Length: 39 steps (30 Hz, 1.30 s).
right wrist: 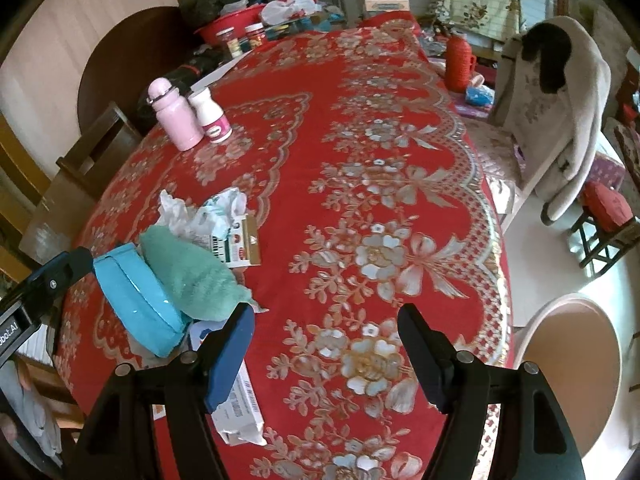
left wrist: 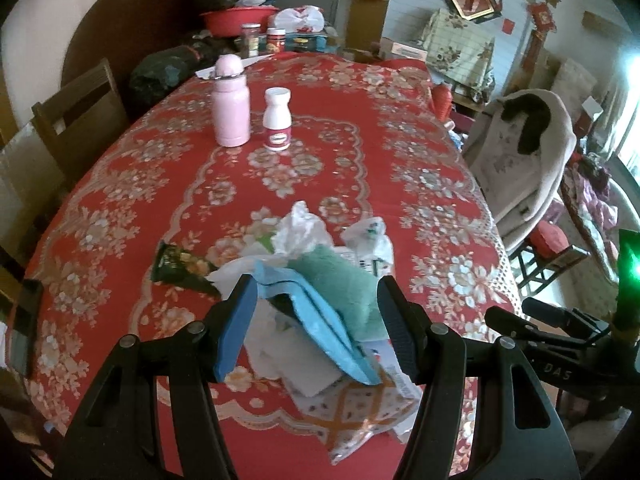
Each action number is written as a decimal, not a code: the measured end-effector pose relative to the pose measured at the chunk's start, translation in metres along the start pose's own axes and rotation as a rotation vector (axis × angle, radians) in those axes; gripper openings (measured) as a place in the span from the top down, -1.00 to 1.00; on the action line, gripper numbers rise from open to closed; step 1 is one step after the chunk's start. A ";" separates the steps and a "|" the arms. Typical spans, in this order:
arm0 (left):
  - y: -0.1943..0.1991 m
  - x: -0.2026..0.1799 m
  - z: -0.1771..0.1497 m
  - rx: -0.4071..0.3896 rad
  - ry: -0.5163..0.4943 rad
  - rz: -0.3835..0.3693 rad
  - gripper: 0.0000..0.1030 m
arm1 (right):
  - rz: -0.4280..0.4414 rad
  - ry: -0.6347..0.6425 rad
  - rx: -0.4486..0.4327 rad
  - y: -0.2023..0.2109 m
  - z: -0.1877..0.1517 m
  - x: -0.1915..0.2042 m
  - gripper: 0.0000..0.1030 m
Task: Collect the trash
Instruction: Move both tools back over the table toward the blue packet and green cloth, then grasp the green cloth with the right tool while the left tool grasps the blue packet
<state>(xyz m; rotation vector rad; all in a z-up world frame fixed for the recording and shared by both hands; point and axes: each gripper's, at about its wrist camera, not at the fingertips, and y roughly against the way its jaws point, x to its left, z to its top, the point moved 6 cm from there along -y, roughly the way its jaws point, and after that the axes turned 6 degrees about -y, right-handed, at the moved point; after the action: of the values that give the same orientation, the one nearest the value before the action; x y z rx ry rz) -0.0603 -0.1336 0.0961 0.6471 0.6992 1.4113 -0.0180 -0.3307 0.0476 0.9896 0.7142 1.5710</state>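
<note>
Soft daylight enters from the right, flaring white at the left wrist view's edge beside a green glare streak (left wrist: 630, 264). Both fisheye views bend strongly, darken at corners, and are slightly blurred.

So the trash is one loose heap on the red flowered tablecloth (right wrist: 360, 128): a crumpled white plastic bag (left wrist: 300, 228), a fuzzy green cloth (right wrist: 188, 276) slumped over a folded blue pouch (right wrist: 136, 300), a dark snack wrapper (left wrist: 180, 268) lying flat beside them, a small flattened box (right wrist: 240, 246), and papers (left wrist: 360, 412) underneath.
</note>
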 end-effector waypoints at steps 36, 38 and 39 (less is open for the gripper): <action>-0.033 0.078 -0.025 0.088 0.072 0.077 -0.19 | 0.001 0.062 0.076 -0.043 0.007 0.058 -0.41; -0.035 0.082 -0.025 0.091 0.074 0.077 -0.19 | 0.000 0.059 0.078 -0.046 0.008 0.061 -0.41; -0.035 0.084 -0.025 0.093 0.074 0.079 -0.19 | 0.001 0.057 0.079 -0.047 0.009 0.061 -0.41</action>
<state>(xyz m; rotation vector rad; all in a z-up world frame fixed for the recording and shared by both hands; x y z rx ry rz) -0.0543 -0.0519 0.0490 0.7044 0.8084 1.4879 0.0079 -0.2610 0.0254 1.0059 0.8209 1.5874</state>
